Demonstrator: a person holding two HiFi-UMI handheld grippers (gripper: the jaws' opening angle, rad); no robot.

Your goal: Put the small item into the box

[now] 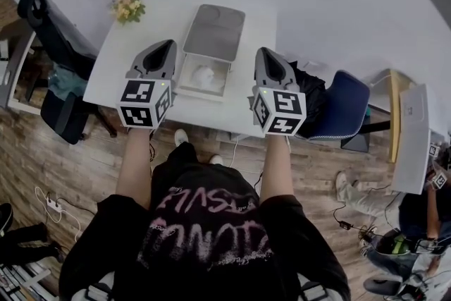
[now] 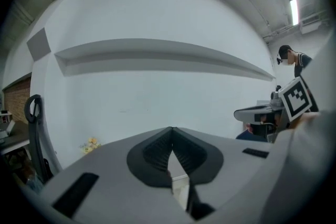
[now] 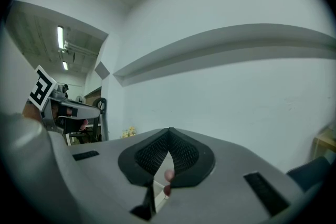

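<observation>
Task looked done: small item (image 1: 205,76) lay in box (image 1: 201,93) at my 12 o'clock, L gripper (image 1: 168,46) and R gripper (image 1: 261,53) both pressed together, apparently empty, so I reckoned next was prob. shutting lid (image 1: 215,32).

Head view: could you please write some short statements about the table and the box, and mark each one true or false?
1. The box has its lid standing open. True.
2. The box is empty. False: a white item lies inside it.
3. The yellow flowers stand at the right end. False: the flowers stand at the far left corner of the table.
4. The left tool and the right tool are both shut. True.
</observation>
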